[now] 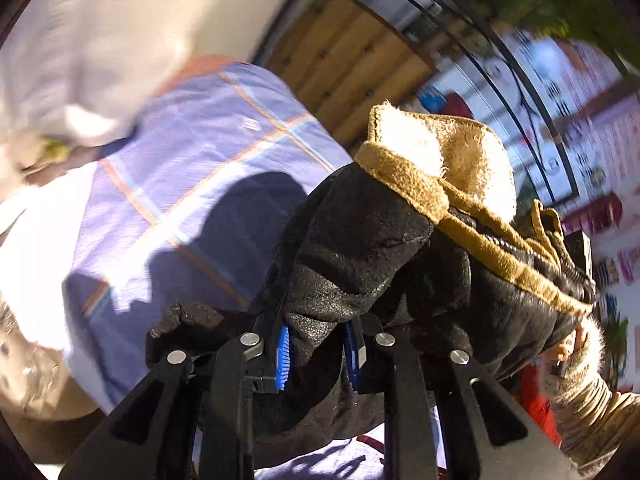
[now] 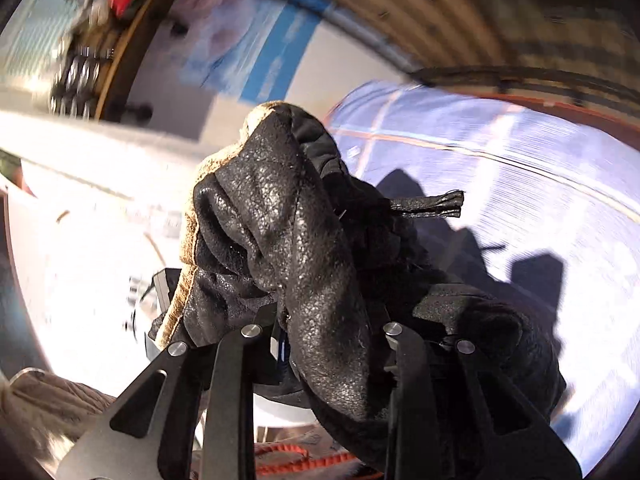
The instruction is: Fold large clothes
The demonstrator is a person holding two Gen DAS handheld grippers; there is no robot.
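The left gripper (image 1: 316,354) sat at the bottom centre of the left wrist view, its blue-padded fingers (image 1: 283,358) clenched on a fold of the black leather-like jacket with tan fleece lining (image 1: 372,248). The jacket hung bunched up through the centre and right of that frame, its tan collar edge folded over at the top, above a light blue cloth with orange and white stripes (image 1: 192,168) that filled the left half. In the right wrist view, the right gripper (image 2: 320,344) at the bottom centre was likewise clamped on the jacket (image 2: 304,248), which draped over the fingers and hid their pads. The striped cloth (image 2: 520,152) spread across the right side, and a black strap end stuck out toward it at mid-frame.
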